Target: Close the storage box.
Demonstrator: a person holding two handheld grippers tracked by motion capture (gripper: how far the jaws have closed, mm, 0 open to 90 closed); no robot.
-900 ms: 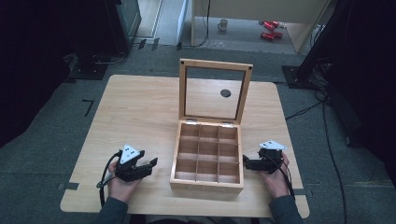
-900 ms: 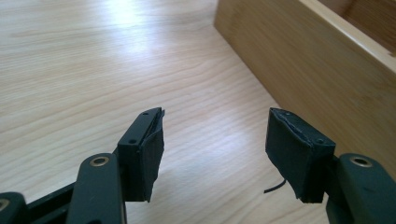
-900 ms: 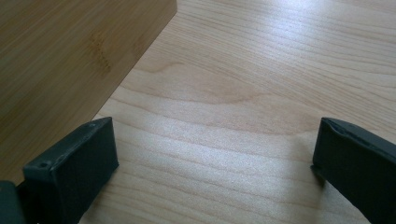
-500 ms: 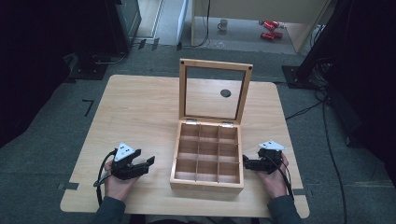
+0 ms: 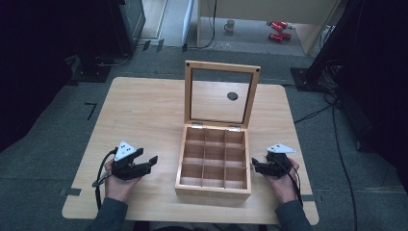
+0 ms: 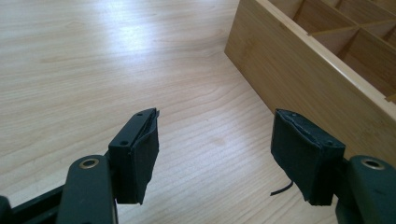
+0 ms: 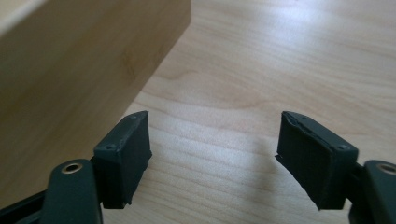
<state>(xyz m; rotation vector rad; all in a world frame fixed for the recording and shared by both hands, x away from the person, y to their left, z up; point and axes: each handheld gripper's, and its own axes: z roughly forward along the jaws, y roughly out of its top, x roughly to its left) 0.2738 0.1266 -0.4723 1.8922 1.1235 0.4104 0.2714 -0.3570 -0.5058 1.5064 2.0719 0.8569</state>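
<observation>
left hand-held gripper [image 5: 153,160] jaws wide apart, nothing btwn them; right hand-held gripper [image 5: 254,166] also open, empty. wooden box [image 5: 214,163] sits mid-front on counter [image 5: 144,106] btwn both, lid [image 5: 221,93] up. right one just beside box's side wall, nearer; left further off.

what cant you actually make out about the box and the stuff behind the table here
- Wooden box: in the right gripper view, the frame edge cuts it down to one blurred side wall.
- Compartments: in the left gripper view, mostly cut off by the top and right edges.
- Dark round spot: seen through the lid pane in the high view, too small to identify.
- Red things on the floor: too small to identify.
</observation>
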